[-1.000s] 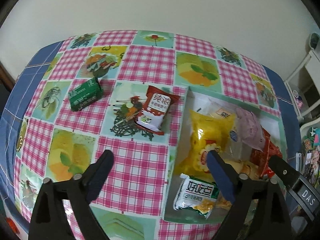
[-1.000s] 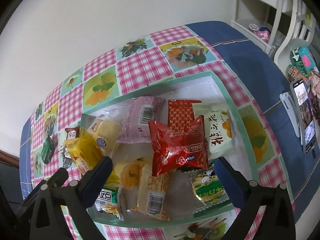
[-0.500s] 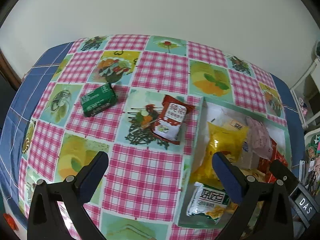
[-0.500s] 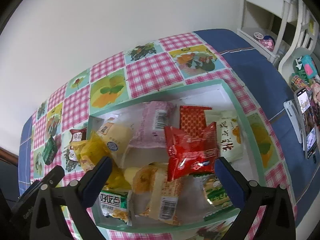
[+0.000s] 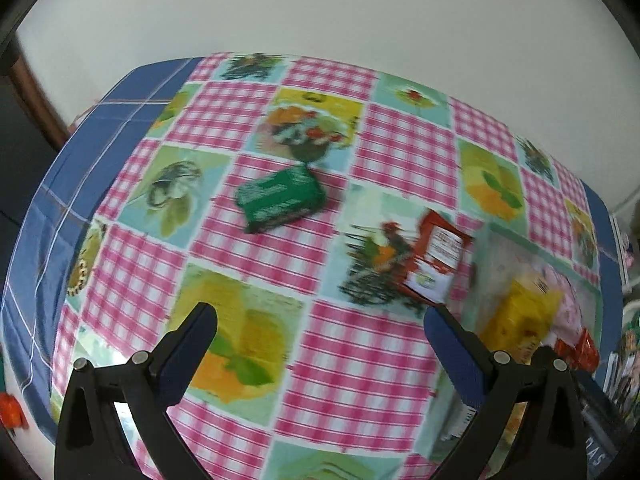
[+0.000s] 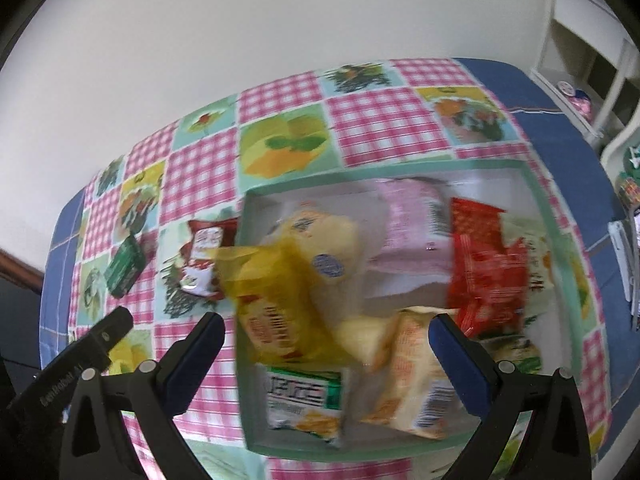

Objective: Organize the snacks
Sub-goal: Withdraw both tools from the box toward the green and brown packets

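The green box (image 5: pixel 280 196) lay ahead of the left gripper (image 5: pixel 320 324), long axis crosswise; both grippers' fingers (image 6: pixel 460 356) stood apart, empty.

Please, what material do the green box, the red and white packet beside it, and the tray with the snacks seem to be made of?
Green box: likely printed cardboard, matte, with sharp straight edges. Red and white packet: seemingly plastic film, glossy, with a flat sealed end. Tray: looks rigid, pale green rim, white inside; cardboard or plastic, the blur leaves it open.
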Demonstrator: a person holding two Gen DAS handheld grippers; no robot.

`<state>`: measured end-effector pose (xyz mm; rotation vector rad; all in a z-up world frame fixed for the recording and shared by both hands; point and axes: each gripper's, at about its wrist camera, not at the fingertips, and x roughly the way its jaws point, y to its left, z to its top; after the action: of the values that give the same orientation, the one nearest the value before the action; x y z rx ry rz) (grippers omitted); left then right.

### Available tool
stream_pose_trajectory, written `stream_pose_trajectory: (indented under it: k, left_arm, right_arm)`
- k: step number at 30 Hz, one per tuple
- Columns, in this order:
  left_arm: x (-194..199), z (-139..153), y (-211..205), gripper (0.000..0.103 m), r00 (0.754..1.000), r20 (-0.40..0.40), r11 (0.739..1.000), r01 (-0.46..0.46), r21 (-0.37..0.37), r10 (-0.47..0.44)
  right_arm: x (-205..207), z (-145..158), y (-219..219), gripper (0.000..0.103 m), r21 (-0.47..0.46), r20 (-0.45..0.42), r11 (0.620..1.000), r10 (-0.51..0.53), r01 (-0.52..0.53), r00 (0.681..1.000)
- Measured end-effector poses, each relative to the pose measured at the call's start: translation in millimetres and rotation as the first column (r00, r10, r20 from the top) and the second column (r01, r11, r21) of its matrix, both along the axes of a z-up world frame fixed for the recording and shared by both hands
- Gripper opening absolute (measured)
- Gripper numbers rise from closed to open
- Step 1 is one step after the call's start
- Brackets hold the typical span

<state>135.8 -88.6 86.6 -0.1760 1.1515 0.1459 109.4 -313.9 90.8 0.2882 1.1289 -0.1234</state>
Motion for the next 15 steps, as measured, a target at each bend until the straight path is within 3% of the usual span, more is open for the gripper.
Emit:
stream_pose_trajectory:
  k: [15]
  left_arm:
    - [1,-2,81,0.103,0.992,-0.013,0.989,-0.129,-0.071,0.129]
  right_arm:
    - [17,-12,94,0.103,-0.018,-0.008,0.988,0.155,-0.155,0.988]
